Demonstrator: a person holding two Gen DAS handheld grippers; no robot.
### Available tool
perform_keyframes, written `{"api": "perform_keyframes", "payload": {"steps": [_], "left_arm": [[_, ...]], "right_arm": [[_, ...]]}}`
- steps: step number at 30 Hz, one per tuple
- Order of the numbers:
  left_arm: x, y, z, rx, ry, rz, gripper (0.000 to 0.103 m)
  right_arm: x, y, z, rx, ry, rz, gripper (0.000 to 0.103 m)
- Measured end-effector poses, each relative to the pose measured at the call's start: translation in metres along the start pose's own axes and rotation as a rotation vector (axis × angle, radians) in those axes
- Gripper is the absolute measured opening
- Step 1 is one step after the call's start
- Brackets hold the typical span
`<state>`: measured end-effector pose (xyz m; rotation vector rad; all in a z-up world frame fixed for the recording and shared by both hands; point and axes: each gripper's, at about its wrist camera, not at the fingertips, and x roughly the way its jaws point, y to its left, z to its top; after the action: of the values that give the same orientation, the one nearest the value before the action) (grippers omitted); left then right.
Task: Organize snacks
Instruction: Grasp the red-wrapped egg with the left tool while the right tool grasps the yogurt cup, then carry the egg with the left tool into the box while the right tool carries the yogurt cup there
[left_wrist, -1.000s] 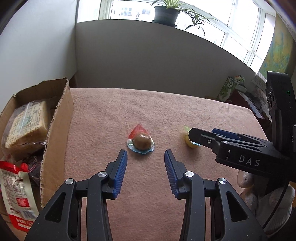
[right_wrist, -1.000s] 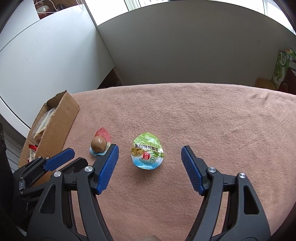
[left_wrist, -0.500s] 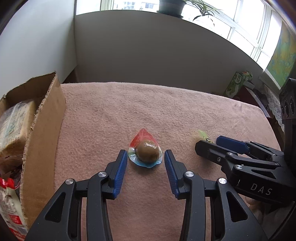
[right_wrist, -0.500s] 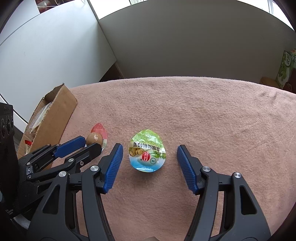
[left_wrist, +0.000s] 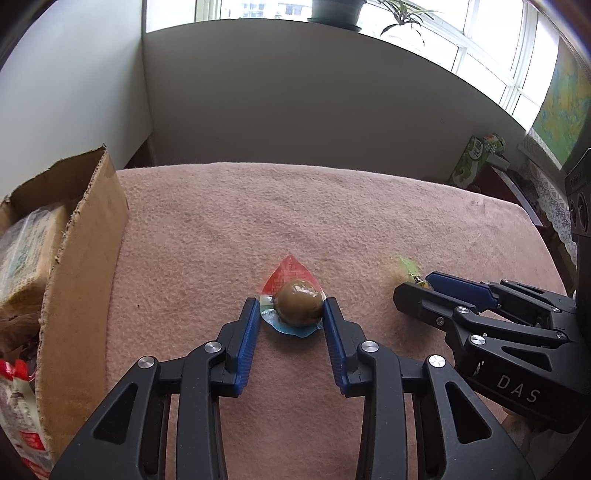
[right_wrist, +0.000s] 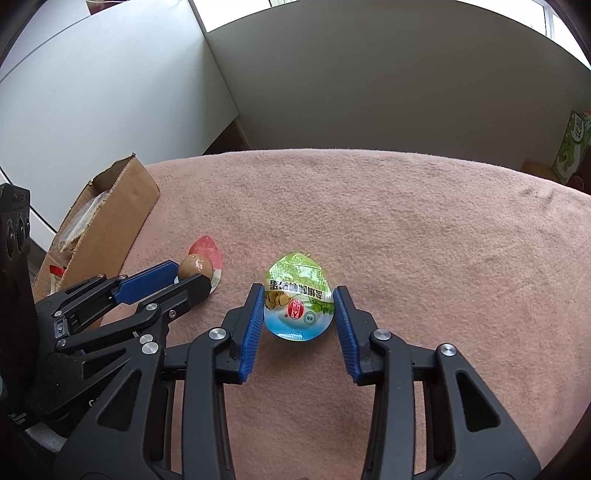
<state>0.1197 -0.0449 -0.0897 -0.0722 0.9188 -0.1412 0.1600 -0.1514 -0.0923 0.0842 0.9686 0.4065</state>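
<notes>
A: Item one, the left gripper (left_wrist: 291, 309)?
B: Lower centre of the left wrist view. Blue pads set either side of the brown egg snack (left_wrist: 299, 305); the right pad touches the egg, the left pad meets the edge of its wrapper. Whether it is clamped tight cannot be told.

A: The egg snack itself?
B: A brown egg in a clear pack with red backing, lying on the table (left_wrist: 332, 221) at the middle of that frame. In the right wrist view it sits left of centre (right_wrist: 195, 266), between the fingers of the left gripper (right_wrist: 186, 275).

A: Item two, the right gripper (right_wrist: 299, 299)?
B: Lower centre of its own view. Pads stand at both sides of the green snack pack (right_wrist: 298, 301), at or just beside its edges; a firm grip cannot be confirmed. In the left wrist view it enters from the right (left_wrist: 421, 286), hiding most of that pack.

A: The green snack pack?
B: Teardrop-shaped, green and blue label with a red mark, flat on the pink cloth-covered table (right_wrist: 406, 221), centre frame.

A: Container?
B: A cardboard box (left_wrist: 85, 277), left edge of the left wrist view, open, with bagged snacks (left_wrist: 26, 254) inside. Also upper left in the right wrist view (right_wrist: 107, 225).
</notes>
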Motion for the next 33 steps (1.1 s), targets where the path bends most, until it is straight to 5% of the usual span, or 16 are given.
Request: {"api": "perform_keyframes", "payload": {"steps": [33], "left_arm": [[-0.111, -0.012, -0.023, 0.066, -0.208, -0.016, 0.033]], "right_arm": [[-0.096, 0.027, -0.001, -0.027, -0.165, -0.022, 0.039]]}}
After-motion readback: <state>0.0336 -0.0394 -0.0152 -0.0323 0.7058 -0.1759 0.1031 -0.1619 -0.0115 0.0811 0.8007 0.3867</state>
